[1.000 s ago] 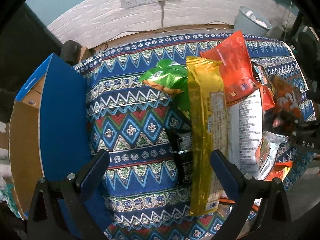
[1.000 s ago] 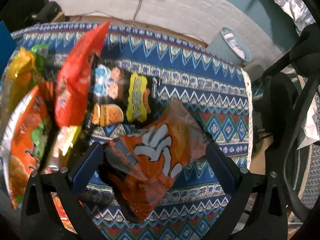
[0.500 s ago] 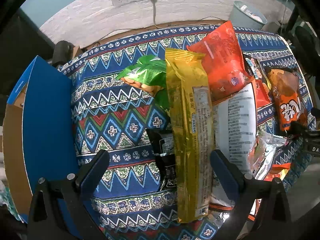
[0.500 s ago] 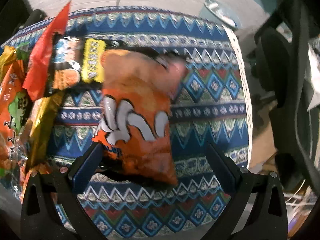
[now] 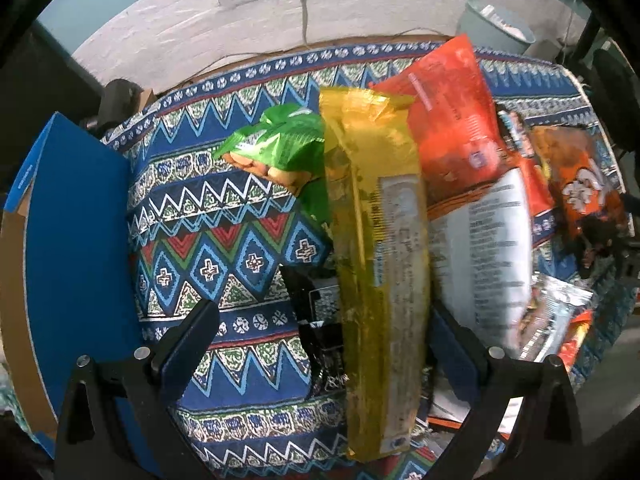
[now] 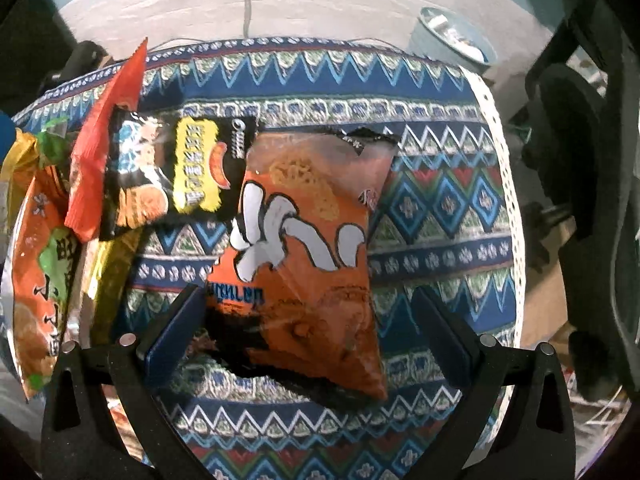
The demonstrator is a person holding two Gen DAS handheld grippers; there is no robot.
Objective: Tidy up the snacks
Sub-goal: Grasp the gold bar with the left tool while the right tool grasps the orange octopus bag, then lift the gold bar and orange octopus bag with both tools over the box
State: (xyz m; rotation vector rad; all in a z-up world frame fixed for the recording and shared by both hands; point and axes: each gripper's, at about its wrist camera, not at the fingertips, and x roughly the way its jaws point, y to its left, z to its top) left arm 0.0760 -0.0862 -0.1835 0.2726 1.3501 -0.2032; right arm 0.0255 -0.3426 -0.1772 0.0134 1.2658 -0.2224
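- The left claw point(image 5: 320, 344) stands wide open over the patterned cloth point(image 5: 224, 240) that covers the desk, its two blue pads well apart and gripping nothing.
- A long yellow packet point(image 5: 376, 264) lies between those pads, nearer the right one, running from the near edge of the desk toward the far edge; contact with either pad cannot be told.
- A green snack bag point(image 5: 276, 148) lies just beside the yellow packet's far end, on its left, partly tucked under it.
- A red bag point(image 5: 452, 128) overlaps the yellow packet's far end on the right, and a white-backed bag point(image 5: 492, 248) lies under both, toward the desk's right edge.
- A blue cardboard box point(image 5: 76, 248) stands at the desk's left edge, apart from the snacks.
- The right claw point(image 6: 308, 332) is also wide open, holding nothing.
- An orange chip bag point(image 6: 304, 264) lies flat on the cloth between the right claw's pads, near the desk's near edge; its lower left corner sits just beside the left pad, while the right pad is well apart from it.
- A black and yellow packet point(image 6: 180, 168) touches the orange chip bag's far left corner.
- A grey bin point(image 6: 452, 40) stands on the floor beyond the desk's far right corner.
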